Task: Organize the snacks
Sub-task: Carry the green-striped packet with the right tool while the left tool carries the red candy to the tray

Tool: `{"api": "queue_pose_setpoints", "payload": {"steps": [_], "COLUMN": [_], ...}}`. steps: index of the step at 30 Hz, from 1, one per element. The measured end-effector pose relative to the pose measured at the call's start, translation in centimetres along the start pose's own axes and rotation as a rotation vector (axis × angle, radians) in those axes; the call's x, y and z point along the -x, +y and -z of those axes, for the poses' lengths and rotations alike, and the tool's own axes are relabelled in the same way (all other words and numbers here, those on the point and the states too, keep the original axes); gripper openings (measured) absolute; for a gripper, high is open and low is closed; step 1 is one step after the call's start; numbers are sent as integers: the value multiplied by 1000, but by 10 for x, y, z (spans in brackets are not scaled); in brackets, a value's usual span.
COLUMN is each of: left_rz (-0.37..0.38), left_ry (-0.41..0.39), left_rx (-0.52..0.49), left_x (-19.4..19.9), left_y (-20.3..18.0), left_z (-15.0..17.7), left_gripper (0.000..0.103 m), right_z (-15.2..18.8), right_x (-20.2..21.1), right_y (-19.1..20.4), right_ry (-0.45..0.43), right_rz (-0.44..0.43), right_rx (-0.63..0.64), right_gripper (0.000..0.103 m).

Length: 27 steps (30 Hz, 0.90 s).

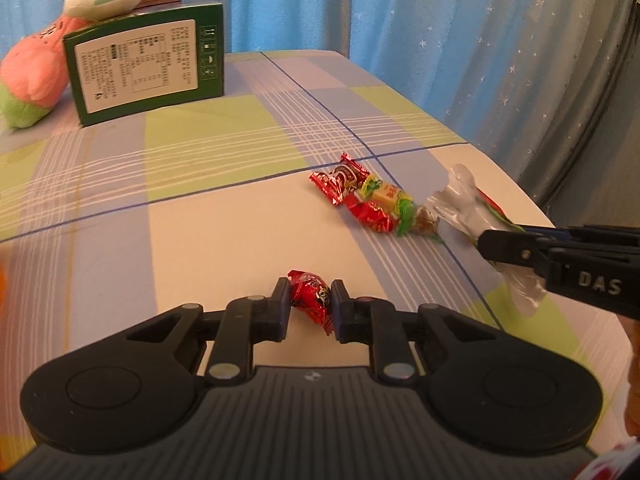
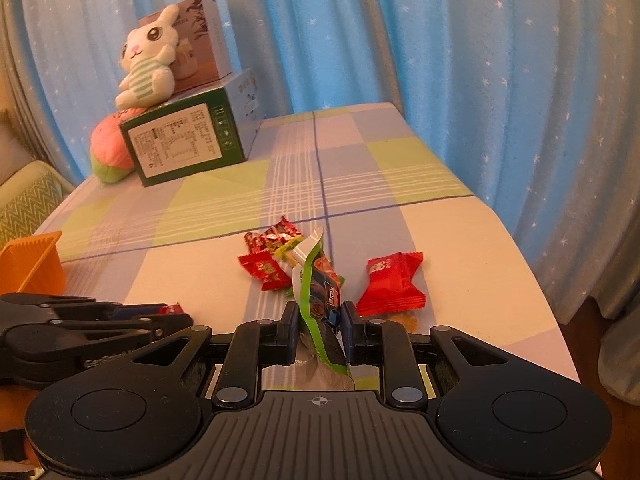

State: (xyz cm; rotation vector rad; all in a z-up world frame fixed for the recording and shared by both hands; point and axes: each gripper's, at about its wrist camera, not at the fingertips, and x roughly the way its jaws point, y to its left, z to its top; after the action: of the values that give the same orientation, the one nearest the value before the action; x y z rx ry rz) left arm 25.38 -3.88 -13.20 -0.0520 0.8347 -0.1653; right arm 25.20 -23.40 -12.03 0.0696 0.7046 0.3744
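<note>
My left gripper is shut on a small red candy and holds it just above the checked tablecloth. My right gripper is shut on a green-edged snack packet, held on edge; in the left wrist view it enters from the right with the packet's silver back showing. A pile of red and yellow-green candies lies mid-table, also in the right wrist view. A larger red wrapped snack lies right of my right gripper.
An orange tray sits at the table's left edge. A green box with plush toys stands at the back left. Blue starred curtains hang behind the table, whose right edge curves close by.
</note>
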Motion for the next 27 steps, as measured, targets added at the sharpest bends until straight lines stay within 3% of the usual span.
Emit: {"api": "queue_pose_setpoints", "payload": {"steps": [9, 22, 27], "left_rz": [-15, -30, -55], "left_ry": [-2, -5, -24], "left_rx": [32, 84, 103], "left_x": [53, 134, 163], "left_y": [4, 25, 37], "left_z": [15, 46, 52], "left_gripper": [18, 18, 18], "right_z": [16, 42, 47], "right_x": [24, 83, 103], "right_y": [33, 73, 97], "right_ry": [-3, -4, -12], "right_rz": [-4, -10, -28], "right_rx": [47, -46, -27], "right_gripper": [22, 22, 22]}}
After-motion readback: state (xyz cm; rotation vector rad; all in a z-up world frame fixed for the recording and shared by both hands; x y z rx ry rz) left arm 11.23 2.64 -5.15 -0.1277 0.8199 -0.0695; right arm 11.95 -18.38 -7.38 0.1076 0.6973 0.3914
